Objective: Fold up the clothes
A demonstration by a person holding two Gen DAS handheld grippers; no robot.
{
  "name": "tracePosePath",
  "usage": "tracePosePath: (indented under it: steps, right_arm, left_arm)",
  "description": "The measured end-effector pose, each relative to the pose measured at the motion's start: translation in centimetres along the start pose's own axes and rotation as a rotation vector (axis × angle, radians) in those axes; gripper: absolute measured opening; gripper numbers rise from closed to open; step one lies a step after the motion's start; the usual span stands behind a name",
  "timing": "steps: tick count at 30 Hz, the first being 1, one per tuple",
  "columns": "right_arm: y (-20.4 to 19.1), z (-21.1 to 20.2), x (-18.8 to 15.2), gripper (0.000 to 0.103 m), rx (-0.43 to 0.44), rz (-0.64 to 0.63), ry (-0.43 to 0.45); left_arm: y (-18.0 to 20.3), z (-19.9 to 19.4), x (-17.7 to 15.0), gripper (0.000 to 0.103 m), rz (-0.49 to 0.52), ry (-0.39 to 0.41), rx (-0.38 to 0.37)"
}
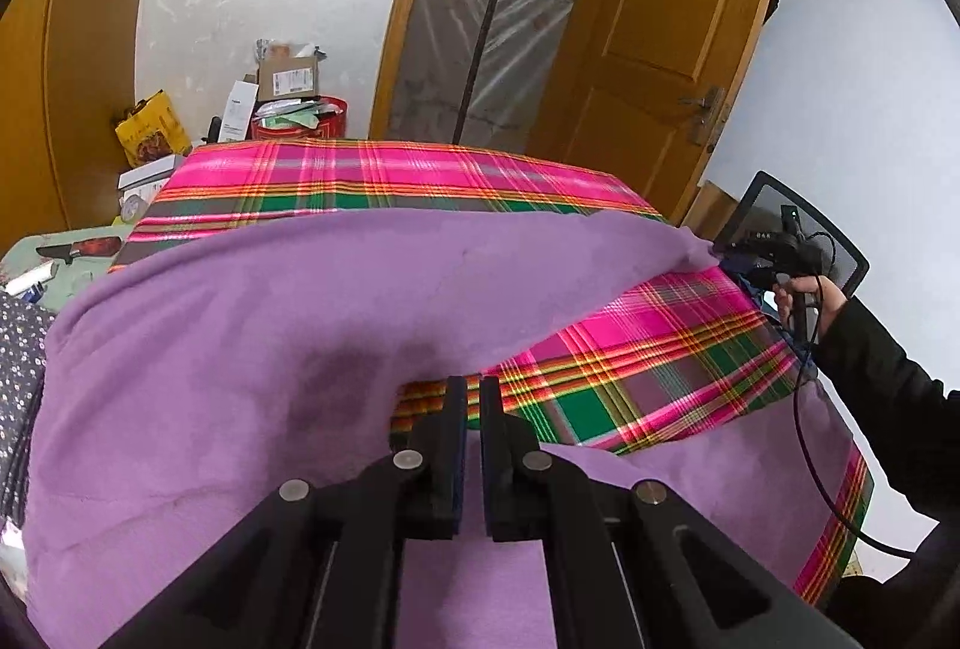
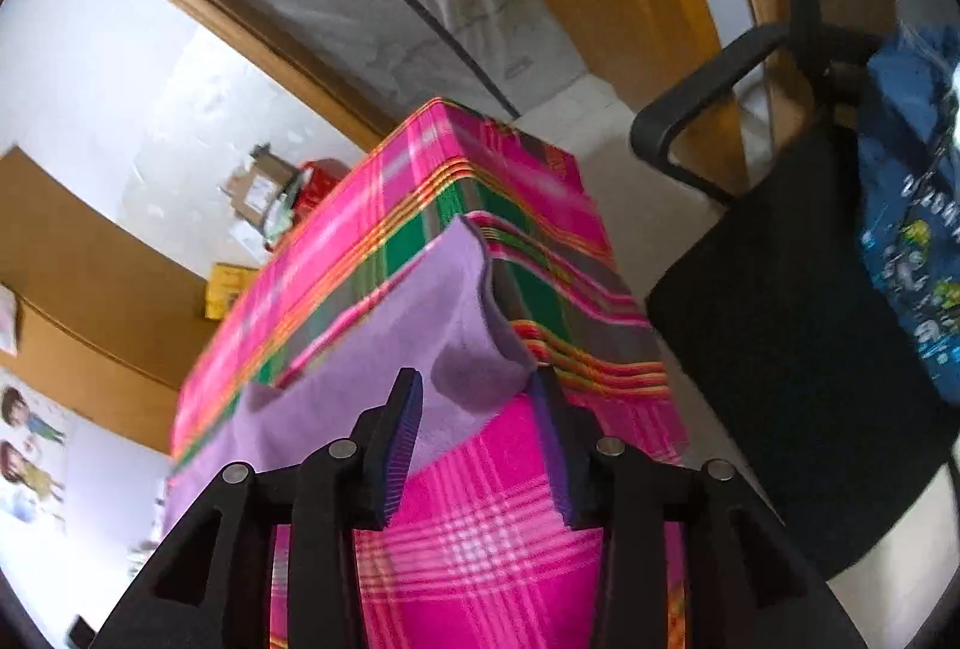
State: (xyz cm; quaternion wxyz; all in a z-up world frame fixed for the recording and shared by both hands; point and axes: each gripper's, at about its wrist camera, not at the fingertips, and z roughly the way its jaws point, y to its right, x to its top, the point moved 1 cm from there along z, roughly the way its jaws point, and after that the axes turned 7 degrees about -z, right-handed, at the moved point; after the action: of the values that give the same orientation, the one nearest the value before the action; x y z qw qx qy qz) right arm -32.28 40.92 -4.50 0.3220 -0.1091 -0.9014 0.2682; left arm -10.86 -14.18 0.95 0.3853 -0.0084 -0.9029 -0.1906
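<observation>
Purple fleece cloth [image 1: 252,349] lies spread over a table draped in pink-and-green plaid cover [image 1: 384,175], filling the centre and lower left of the left wrist view. Its far edge runs as a long arc across mid-frame; a strip of bare plaid shows beyond it, and a wedge of plaid shows at centre right between the arc and a second purple fold at lower right.

Left gripper [image 1: 473,385]: jaws nearly together, a thin slit between the pads, tips over the cloth edge where it meets the plaid. Whether any cloth is pinched I cannot tell.

Right gripper [image 2: 477,391]: jaws apart, a raised corner of the purple cloth [image 2: 462,313] between the fingers, resting near the right pad, not clamped. In the left wrist view the same gripper [image 1: 729,250] sits at the cloth's far right corner, held by a hand [image 1: 804,295] in a dark sleeve.

Room: black chair [image 2: 780,319] just beside the table's right edge, with a blue patterned bag [image 2: 912,229] on it. Wooden door [image 1: 648,18] beyond the far edge; boxes [image 1: 282,78] piled at upper left.
</observation>
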Motion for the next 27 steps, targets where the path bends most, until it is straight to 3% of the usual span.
tracePosePath:
  steps: [2, 3, 7, 16, 18, 21, 23, 25, 27]
  right_arm:
    - [-0.3, -1.1, 0.3, 0.032, 0.003, -0.013, 0.023]
    - [-0.5, -1.6, 0.4, 0.014, 0.005, -0.020, 0.035]
    - [-1.1, -3.7, 1.0, 0.009, 0.011, -0.046, 0.081]
    - [-2.1, -8.6, 2.2, 0.009, 0.020, -0.090, 0.175]
    - [-1.6, -8.9, 2.3, 0.009, 0.002, -0.070, 0.152]
    - [0.1, -6.9, 1.4, 0.012, -0.072, -0.054, 0.036]
    - [1.2, -5.6, 0.7, 0.017, -0.121, -0.043, -0.038]
    - [2.4, -5.5, 0.4, 0.022, -0.174, -0.024, -0.022]
    - [3.0, -5.8, 0.7, 0.036, -0.183, -0.014, 0.007]
  left_arm:
    - [0.3, 0.4, -0.1, 0.003, 0.004, -0.007, 0.014]
    - [0.4, 0.6, -0.1, 0.003, 0.009, -0.008, 0.027]
    - [0.5, 1.5, 0.2, 0.003, 0.028, -0.008, 0.079]
    - [-0.6, 4.1, 1.0, 0.003, 0.037, -0.048, 0.126]
    - [-0.8, 4.7, 0.9, 0.003, 0.035, -0.066, 0.125]
    - [-1.0, 5.4, 0.4, 0.003, 0.037, -0.099, 0.117]
    - [-1.0, 5.6, 0.1, 0.003, 0.039, -0.110, 0.115]
    - [-1.0, 5.6, 0.1, 0.003, 0.034, -0.114, 0.111]
    - [-1.1, 5.4, 0.2, 0.003, 0.028, -0.110, 0.109]
